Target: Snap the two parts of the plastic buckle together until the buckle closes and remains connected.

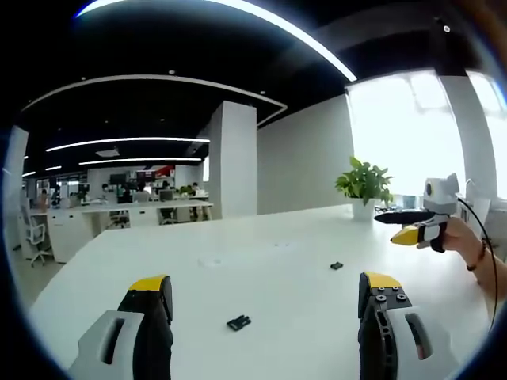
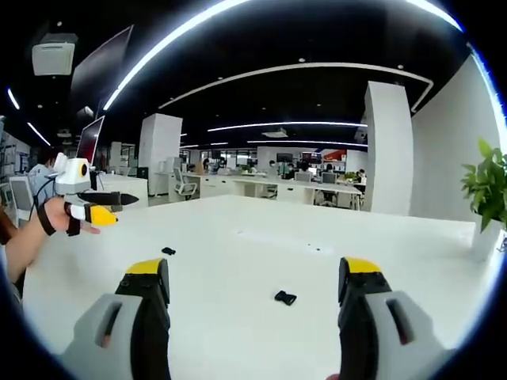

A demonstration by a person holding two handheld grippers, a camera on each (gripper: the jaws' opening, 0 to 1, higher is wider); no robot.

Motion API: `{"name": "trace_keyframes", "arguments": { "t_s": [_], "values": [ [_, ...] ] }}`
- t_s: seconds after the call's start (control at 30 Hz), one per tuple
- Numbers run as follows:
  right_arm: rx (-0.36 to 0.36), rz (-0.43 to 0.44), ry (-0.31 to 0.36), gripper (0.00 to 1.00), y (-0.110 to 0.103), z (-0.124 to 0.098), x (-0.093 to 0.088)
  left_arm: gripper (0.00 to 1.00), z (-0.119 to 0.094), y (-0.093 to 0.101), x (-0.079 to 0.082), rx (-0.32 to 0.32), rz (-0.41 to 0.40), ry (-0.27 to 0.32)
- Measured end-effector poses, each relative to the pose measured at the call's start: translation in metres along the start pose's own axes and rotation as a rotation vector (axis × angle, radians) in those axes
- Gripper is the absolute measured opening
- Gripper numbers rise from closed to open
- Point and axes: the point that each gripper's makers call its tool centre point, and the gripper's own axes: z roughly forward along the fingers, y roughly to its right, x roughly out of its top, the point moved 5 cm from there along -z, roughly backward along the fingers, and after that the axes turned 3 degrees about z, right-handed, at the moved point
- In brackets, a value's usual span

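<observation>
On table (image 1: 261,261), buckle parts (image 1: 238,322) well apart.

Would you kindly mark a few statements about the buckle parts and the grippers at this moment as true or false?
1. The two buckle parts, near part and far part, lie apart on the white table. True.
2. The left gripper is shut on a buckle part. False: its jaws stand wide open, holding nothing.
3. A potted plant stands on the table. True.
4. The right gripper rests on the table. False: it hovers above it, open.
5. The buckle is snapped together. False: the parts are separate.
</observation>
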Motion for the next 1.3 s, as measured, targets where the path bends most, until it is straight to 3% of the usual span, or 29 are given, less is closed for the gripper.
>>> {"name": "trace_keyframes", "arguments": {
  "t_s": [1.13,1.3],
  "values": [
    [-0.018,0.005,-0.016,0.89,0.013,0.021,0.005,1.00,0.017,-0.006,-0.002,-0.006,-0.004,-0.034],
    [-0.016,0.006,-0.018,0.89,0.013,0.023,0.007,1.00,0.018,-0.006,0.002,-0.007,-0.016,-0.017]
  ]
}}
